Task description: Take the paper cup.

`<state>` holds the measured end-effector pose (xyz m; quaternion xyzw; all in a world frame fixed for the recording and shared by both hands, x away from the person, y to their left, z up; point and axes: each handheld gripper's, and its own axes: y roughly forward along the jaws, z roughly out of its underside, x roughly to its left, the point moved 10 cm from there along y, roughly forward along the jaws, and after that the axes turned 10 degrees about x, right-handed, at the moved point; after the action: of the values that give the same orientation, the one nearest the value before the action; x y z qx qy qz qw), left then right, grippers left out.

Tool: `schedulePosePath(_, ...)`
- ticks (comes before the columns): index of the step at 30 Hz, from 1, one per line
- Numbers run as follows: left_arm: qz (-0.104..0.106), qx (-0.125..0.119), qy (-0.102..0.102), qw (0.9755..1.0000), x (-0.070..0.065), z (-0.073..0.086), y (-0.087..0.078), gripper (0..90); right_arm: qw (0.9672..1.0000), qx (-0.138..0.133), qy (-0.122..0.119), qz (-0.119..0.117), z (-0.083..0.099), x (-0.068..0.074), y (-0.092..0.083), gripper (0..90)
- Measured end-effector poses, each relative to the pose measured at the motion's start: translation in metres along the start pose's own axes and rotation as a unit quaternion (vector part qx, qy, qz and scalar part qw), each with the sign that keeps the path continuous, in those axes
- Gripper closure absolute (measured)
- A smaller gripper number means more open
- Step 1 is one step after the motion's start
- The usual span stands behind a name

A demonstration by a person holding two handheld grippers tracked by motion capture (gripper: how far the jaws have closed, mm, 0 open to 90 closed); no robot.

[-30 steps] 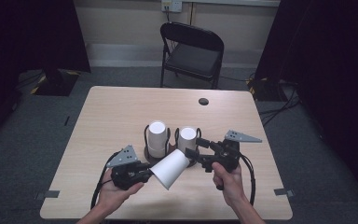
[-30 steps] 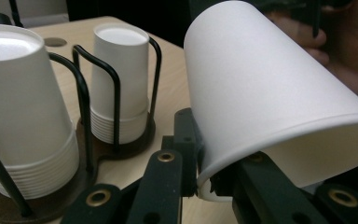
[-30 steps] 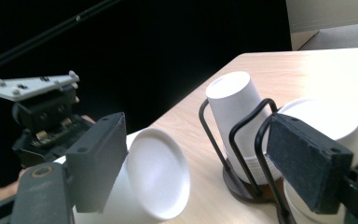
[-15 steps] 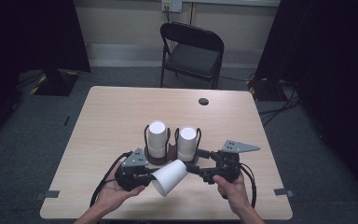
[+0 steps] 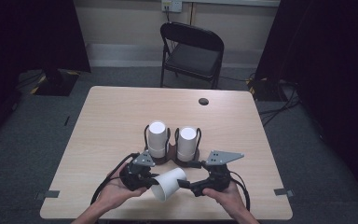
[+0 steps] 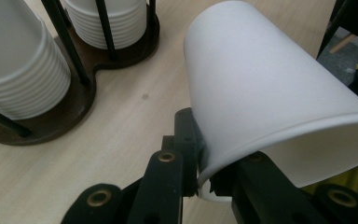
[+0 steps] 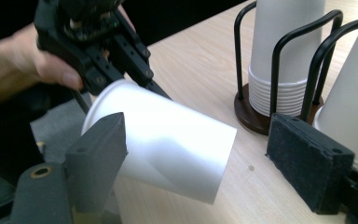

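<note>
A white paper cup (image 5: pixel 168 183) hangs on its side above the near table edge, its mouth toward the person. My left gripper (image 5: pixel 145 180) is shut on the cup's rim (image 6: pixel 205 170), one jaw inside and one outside. My right gripper (image 5: pixel 186 183) is open at the cup's closed end. Its two padded jaws stand wide apart, and the cup (image 7: pixel 168 144) lies between them, close to the left pad (image 7: pixel 100 149) and apart from the right pad (image 7: pixel 307 165). Behind stands a dark twin cup holder (image 5: pixel 173 157) with two stacks of white cups (image 5: pixel 157 137) (image 5: pixel 187 140).
The wire hoops of the holder (image 7: pixel 279 60) rise close to my right gripper's far jaw. A black folding chair (image 5: pixel 193 46) stands beyond the table's far edge. A small dark round hole (image 5: pixel 203 101) sits at the far right of the wooden table (image 5: pixel 102 121).
Both grippers and the cup have come back toward the near edge and closer together. The cup hangs lower and farther from the holder than one second ago.
</note>
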<state>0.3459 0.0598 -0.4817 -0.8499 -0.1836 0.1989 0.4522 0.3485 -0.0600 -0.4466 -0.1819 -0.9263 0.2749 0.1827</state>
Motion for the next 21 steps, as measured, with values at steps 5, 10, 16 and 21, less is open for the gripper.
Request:
schedulePosePath(5, 0.002, 0.033, 0.010, 0.9994, 0.005, 0.003, 0.000, 84.5, 0.9986, 0.026, -0.039, 0.023, 0.005, 0.002, 0.009, 16.8)
schedulePosePath(10, -0.007, 0.044, 0.016, 0.9989, 0.007, 0.000, 0.000, 84.6, 0.9953, 0.048, -0.080, 0.025, 0.009, 0.007, 0.017, 15.4)
schedulePosePath(16, -0.004, 0.063, 0.010, 0.9980, 0.007, 0.002, 0.004, 84.6, 0.9879, 0.075, -0.131, 0.035, 0.015, 0.013, 0.027, 15.0)
schedulePosePath(21, 0.013, 0.072, -0.001, 0.9973, 0.007, -0.001, 0.006, 84.7, 0.9809, 0.093, -0.166, 0.042, 0.020, 0.018, 0.034, 13.8)
